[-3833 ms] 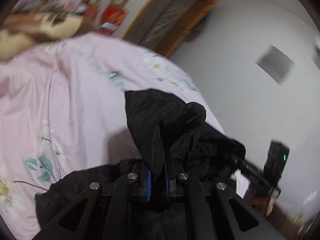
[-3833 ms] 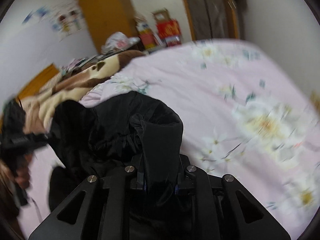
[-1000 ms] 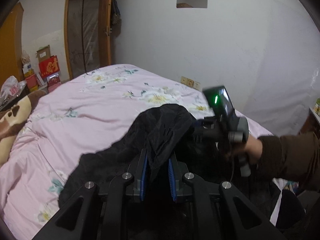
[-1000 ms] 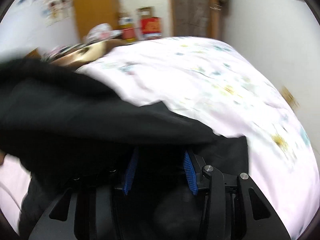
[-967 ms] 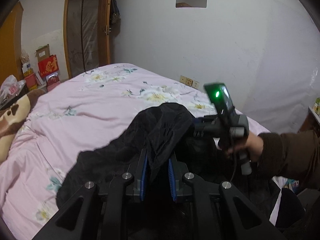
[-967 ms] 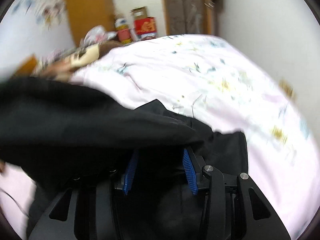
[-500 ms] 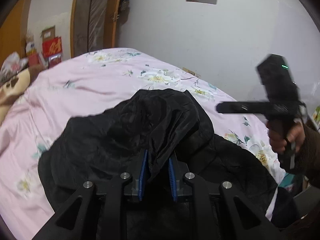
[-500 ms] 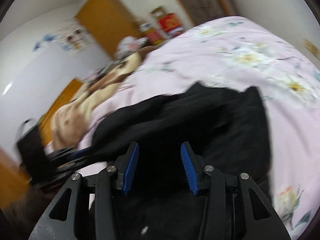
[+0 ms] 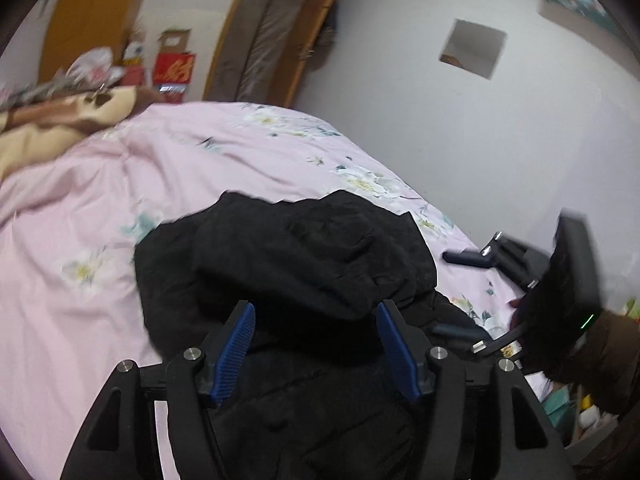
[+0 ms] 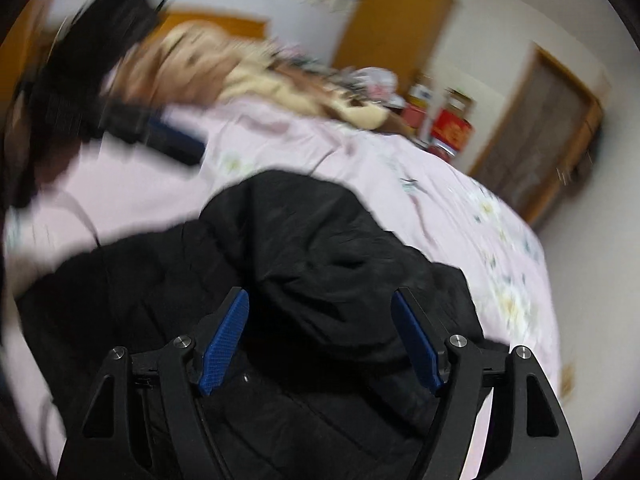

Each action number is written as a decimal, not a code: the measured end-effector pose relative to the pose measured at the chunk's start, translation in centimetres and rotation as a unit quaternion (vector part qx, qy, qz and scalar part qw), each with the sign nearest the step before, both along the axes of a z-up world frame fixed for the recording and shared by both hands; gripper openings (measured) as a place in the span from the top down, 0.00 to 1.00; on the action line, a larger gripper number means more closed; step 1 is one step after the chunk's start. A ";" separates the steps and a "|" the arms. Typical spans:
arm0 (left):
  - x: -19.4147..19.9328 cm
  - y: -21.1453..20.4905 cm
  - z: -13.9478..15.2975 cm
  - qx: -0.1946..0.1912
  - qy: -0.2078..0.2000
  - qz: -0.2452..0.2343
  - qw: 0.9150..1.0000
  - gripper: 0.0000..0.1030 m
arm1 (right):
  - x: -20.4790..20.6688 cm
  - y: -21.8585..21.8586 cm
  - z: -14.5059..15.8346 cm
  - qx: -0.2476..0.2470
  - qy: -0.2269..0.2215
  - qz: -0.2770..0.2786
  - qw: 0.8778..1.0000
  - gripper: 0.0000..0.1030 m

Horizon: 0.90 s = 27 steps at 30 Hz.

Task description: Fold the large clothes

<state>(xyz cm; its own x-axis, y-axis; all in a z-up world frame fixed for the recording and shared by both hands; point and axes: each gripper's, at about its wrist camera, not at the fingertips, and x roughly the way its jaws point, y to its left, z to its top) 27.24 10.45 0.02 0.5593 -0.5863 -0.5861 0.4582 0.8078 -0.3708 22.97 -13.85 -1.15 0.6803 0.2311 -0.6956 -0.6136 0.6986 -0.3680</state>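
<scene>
Both tongs gape empty over the black padded jacket (image 9: 304, 264) heaped on the pink bed (image 9: 100, 208), its bulk straight ahead beneath the left tongs (image 9: 316, 344) and right tongs (image 10: 320, 336) alike.

We're in somebody's bedroom, pretty clearly a lived-in home. There's a big bed (image 9: 168, 184) made up with a pink floral duvet, and a tan and brown plush blanket (image 9: 52, 120) bunched up at its far side. Behind it we've got a wooden-framed door (image 9: 272, 36), an orange-brown wardrobe (image 9: 92, 12), plain white walls, and a pile of red gift boxes (image 9: 174, 68) and other clutter stacked in the corner.
</scene>
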 end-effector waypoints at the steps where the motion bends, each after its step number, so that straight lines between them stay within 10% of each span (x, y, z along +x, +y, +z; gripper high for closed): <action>1: 0.0 0.8 -0.3 -0.007 0.006 0.010 1.000 0.39 | -0.1 0.7 -1.3 -0.027 -0.007 0.011 1.000 0.29; 8: 1.2 2.7 -2.1 -0.039 0.041 0.026 0.998 0.35 | 3.2 3.5 -7.7 -0.177 -0.054 -0.018 0.982 0.29; 11: 2.0 2.1 -2.9 -0.048 0.051 0.023 0.997 0.35 | 4.8 2.6 -6.5 -0.132 -0.040 -0.047 0.989 0.50; 13: 2.5 1.5 -3.2 -0.051 0.049 0.026 0.997 0.35 | 5.8 1.4 -5.2 -0.091 -0.024 -0.076 0.993 0.82; 21: 5.6 -2.8 -4.8 -0.032 0.049 -0.002 0.998 0.35 | 8.0 -2.0 1.1 0.051 -0.039 -0.133 0.989 0.95; 27: 10.3 -3.2 -6.8 -0.006 0.073 0.077 0.994 0.35 | 6.8 -2.4 2.8 0.089 -0.033 -0.126 0.988 0.95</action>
<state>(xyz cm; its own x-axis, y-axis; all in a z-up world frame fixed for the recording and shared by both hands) 37.52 7.28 -6.78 0.5522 -0.5077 -0.6613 0.2710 0.8595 -0.4335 29.77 -16.29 1.61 0.7744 0.1629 -0.6114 -0.3910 0.8829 -0.2600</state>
